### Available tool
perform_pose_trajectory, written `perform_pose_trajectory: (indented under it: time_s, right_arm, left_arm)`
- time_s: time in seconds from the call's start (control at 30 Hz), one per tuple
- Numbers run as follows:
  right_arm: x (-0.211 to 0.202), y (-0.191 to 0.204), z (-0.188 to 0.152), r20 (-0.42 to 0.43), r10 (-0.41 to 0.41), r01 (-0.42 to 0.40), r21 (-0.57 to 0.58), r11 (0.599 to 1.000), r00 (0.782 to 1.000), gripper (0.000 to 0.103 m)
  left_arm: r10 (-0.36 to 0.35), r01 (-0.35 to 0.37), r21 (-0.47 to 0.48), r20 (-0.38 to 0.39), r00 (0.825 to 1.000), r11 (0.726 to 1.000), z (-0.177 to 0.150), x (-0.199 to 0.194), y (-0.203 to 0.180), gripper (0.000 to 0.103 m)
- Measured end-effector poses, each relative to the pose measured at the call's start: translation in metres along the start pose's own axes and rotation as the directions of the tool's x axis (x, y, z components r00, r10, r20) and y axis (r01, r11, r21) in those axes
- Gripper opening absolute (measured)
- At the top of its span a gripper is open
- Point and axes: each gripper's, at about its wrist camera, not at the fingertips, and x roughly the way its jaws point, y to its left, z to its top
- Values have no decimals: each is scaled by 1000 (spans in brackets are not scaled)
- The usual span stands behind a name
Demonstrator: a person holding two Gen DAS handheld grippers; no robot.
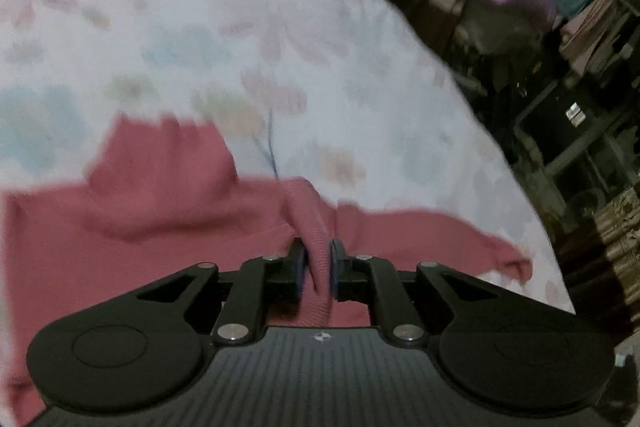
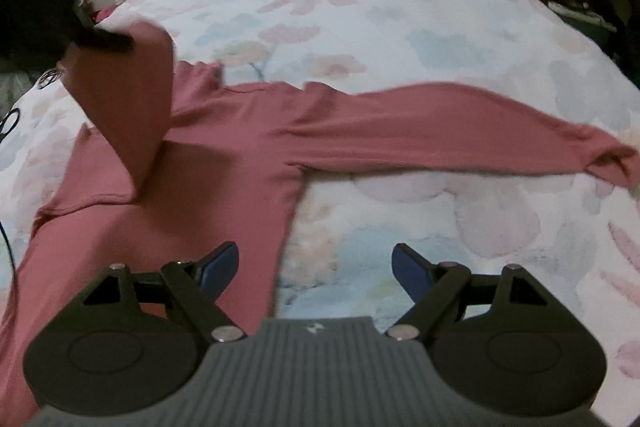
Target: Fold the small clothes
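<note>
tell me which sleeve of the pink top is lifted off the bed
The sleeve at the left of the right wrist view: the left gripper is shut on its cuff and holds it up. The other sleeve lies flat across the floral bedspread.

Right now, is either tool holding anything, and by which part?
The left tool is shut on the pink top, pinching the cuff end of one sleeve, lifted off the bed. The right tool is open and holds nothing.
</note>
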Motion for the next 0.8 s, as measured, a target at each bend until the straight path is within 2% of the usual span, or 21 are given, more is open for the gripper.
perform_pose_trajectory:
  time_s: [0.07,0.13,0.17,0.27,0.3,0.33,0.43,0.5,0.6,0.7,0.73,0.8]
  right_arm:
    - [10,-5,2,-11,-9,9,-1,1000,1000,75]
    - [19,-8,7,-20,-11,11,-5,1000,1000,75]
    - [22,-7,10,-21,-12,12,-7,1000,1000,75]
    - [29,1,21,2,6,-6,-23,1000,1000,72]
    - [31,7,26,14,20,-20,-30,999,1000,66]
    - [34,13,30,19,31,-31,-35,999,999,60]
    - [42,44,43,35,87,-84,-72,994,996,53]
    - [47,70,52,41,115,-110,-120,987,993,52]
    - [55,107,64,44,162,-152,-185,971,986,51]
    - [74,132,74,-4,188,-185,-204,961,982,51]
    - [82,139,77,-22,181,-182,-213,960,983,50]
    - [95,148,75,-22,112,-114,-275,955,993,55]
  left_arm:
    - [-35,34,-16,-40,999,999,-6,20,1,24]
    - [-59,57,-26,-67,996,998,-8,26,5,46]
    - [-66,66,-15,-65,996,998,-8,25,3,50]
    - [-45,47,36,-40,998,998,-6,6,14,53]
    - [-27,28,47,-33,999,998,-6,0,18,53]
    - [8,-7,62,-23,1000,998,-5,-9,26,53]
    - [118,-117,98,0,993,988,-9,-30,57,53]
    - [184,-183,77,-9,983,980,-15,-42,85,53]
    - [215,-213,53,-29,976,976,-24,-53,118,53]
    - [235,-234,20,-47,971,972,-33,-54,144,44]
    - [233,-233,0,-51,971,972,-35,-52,151,44]
    - [230,-231,-23,-58,972,973,-41,-48,163,43]
